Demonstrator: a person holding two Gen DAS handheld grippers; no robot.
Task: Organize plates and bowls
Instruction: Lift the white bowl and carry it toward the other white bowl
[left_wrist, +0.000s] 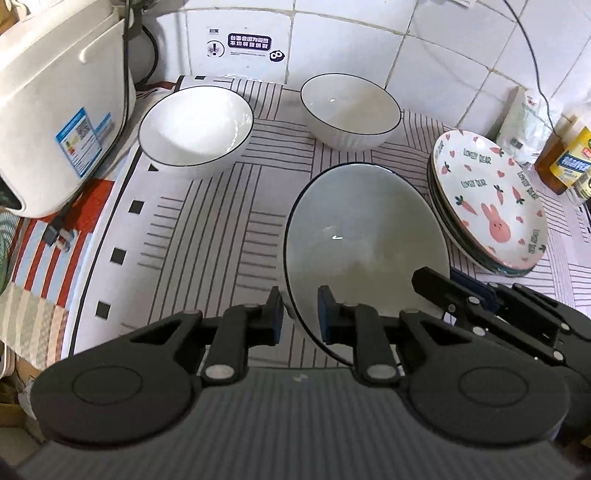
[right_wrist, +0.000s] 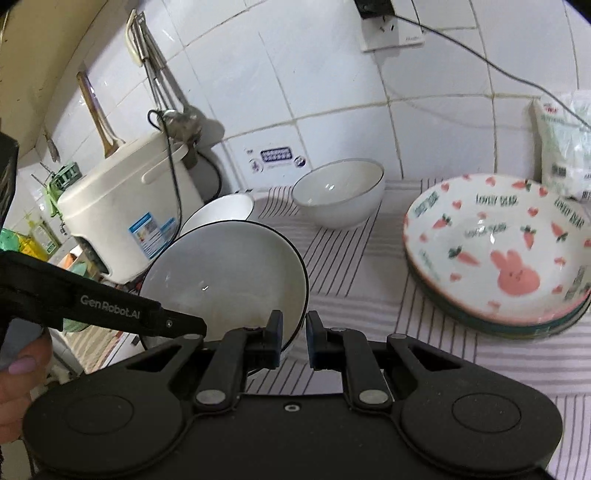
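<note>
A: Take the rice cooker (left_wrist: 55, 110) as the landmark. What sits off it, biggest first?

B: Farthest from it, the plate stack (left_wrist: 487, 206), rabbit-and-carrot plate on top. Nearer, the tilted bowl (left_wrist: 365, 243) both tools are on. Just beside the cooker stands the left bowl (left_wrist: 195, 127); the back bowl (left_wrist: 351, 110) is further along the wall, between cooker and plates

A: And the grippers?

B: The left gripper (left_wrist: 300, 319) has its jaws straddling the tilted bowl's near rim, one pad outside, one inside; a small gap shows, so I'd call it open, not clamped. The right gripper (right_wrist: 294, 338) straddles the rim on the side away from the cooker, jaws likewise apart around the wall

A: So which step?

B: Taking hold of this bowl, I'd judge, to nest it into another. Plates look stacked already. Next both jaws need to close firmly on the rim, then a level lift toward a standing bowl, since glazed ceramic may slip
</note>
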